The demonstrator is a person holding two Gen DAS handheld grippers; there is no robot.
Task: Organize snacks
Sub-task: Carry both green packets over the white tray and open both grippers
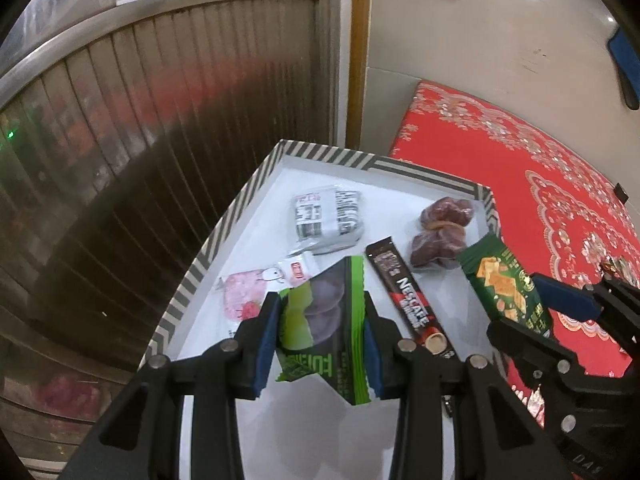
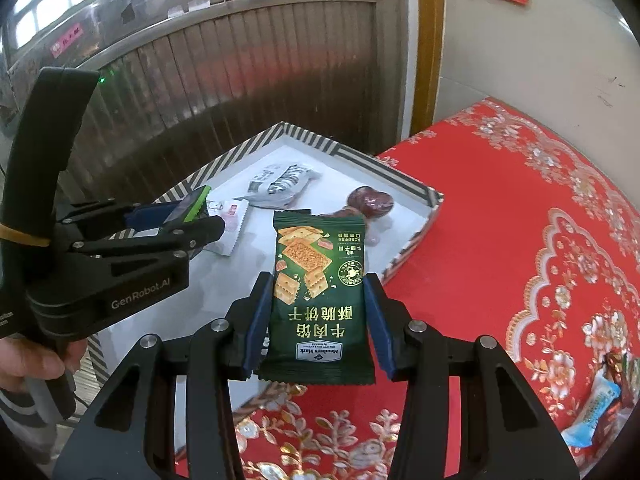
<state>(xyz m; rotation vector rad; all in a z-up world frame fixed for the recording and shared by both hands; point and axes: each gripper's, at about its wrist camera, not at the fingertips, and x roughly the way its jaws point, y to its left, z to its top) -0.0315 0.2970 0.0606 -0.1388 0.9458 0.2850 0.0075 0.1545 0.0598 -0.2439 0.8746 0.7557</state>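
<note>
- Your left gripper (image 1: pixel 320 332) is clamped on a lime-green and grey snack packet (image 1: pixel 324 320), jaws only partly apart, blue pads (image 1: pixel 266 340) pressing both sides. The packet hangs over the white floor of the striped-rim tray (image 1: pixel 208 256).
- Your right gripper (image 2: pixel 318 320) is closed the same way on a dark green cracker packet (image 2: pixel 320 300), held upright with its print upside down to the camera — it hangs over the tray's near edge, where the red patterned cloth (image 2: pixel 520 240) begins.
- Only the left wrist view shows the tray's full load: a Nescafé stick (image 1: pixel 408 300), a grey-and-white wrapped pack (image 1: pixel 328 216), a pink strawberry-print sachet (image 1: pixel 240 296), a small white sachet with a red label (image 1: pixel 298 270) and a clear bag of dark red fruit (image 1: pixel 440 232), all lying apart on the floor.
- From the right wrist view the cracker packet hides the stick and most of the fruit.
- Only the right wrist view shows your left hand (image 2: pixel 28 360) on the gripper handle, and a blue-and-white wrapped snack (image 2: pixel 596 412) lying on the cloth at the right edge, well apart from the tray.
</note>
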